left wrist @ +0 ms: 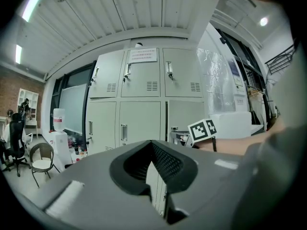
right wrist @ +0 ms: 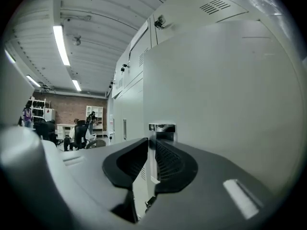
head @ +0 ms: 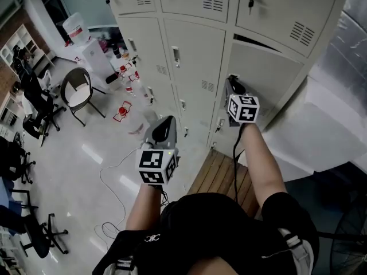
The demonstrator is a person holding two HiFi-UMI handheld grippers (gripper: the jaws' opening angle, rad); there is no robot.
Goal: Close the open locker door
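The open locker door [head: 266, 73] is a pale grey panel in the middle row at the right, standing ajar with a dark gap along its top. My right gripper [head: 234, 86] reaches its free left edge near the latch. In the right gripper view the door's thin edge [right wrist: 152, 169] runs upright between the jaws of the right gripper [right wrist: 152, 150], and the pads sit against it. My left gripper [head: 164, 126] hangs lower left, apart from the lockers, tips together and empty; the left gripper [left wrist: 152, 145] faces the locker bank [left wrist: 144, 95].
A wooden platform [head: 221, 176] lies at the lockers' foot. A black chair [head: 77, 90], water jugs [head: 122, 112] and a dispenser [head: 86, 44] stand to the left, with a cable [head: 109, 176] on the floor. White sheeting [head: 321, 130] covers the right side.
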